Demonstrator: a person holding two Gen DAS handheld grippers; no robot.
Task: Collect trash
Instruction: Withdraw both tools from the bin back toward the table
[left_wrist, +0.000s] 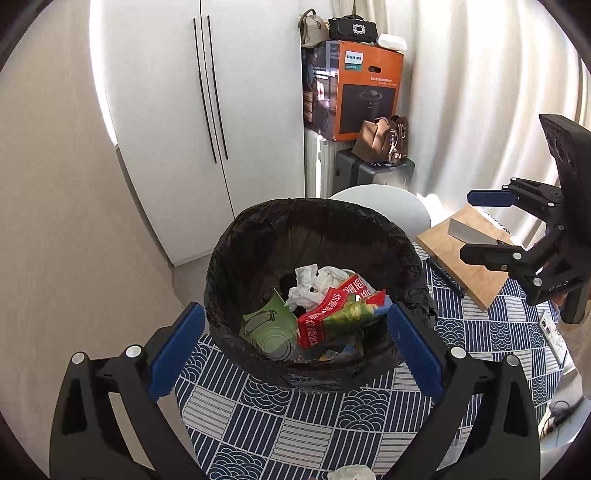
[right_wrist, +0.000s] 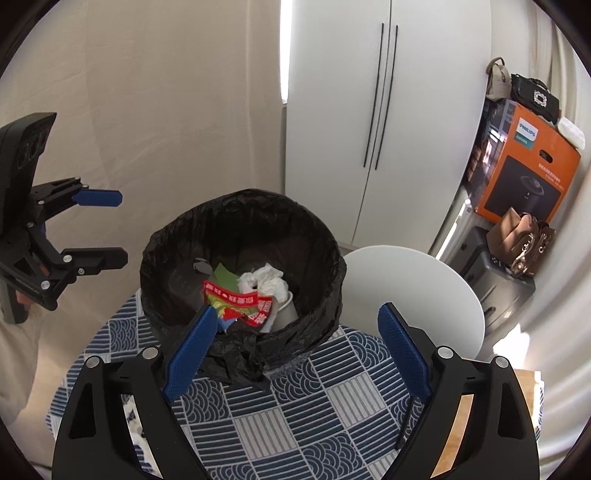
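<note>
Beside the lined bin (left_wrist: 317, 236), cutting board (left_wrist: 469, 254), white chair (right_wrist: 417, 295), both hand-held grippers gaping, empty.

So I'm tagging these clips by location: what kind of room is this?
Probably a lived-in home, perhaps a small apartment: a table with a patterned cloth, a white wardrobe, and handbags stacked on a suitcase by an appliance box.

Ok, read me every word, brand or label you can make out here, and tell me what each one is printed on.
"PHILIPS": on the small teal label of the orange cardboard appliance box beside the white wardrobe.
White Chinese characters on that box: too small to read.
White Chinese characters on the crumpled red snack wrapper inside the black-lined trash bin: too distorted to read reliably.
Raised letters on the right tongs: unreadable.
</note>
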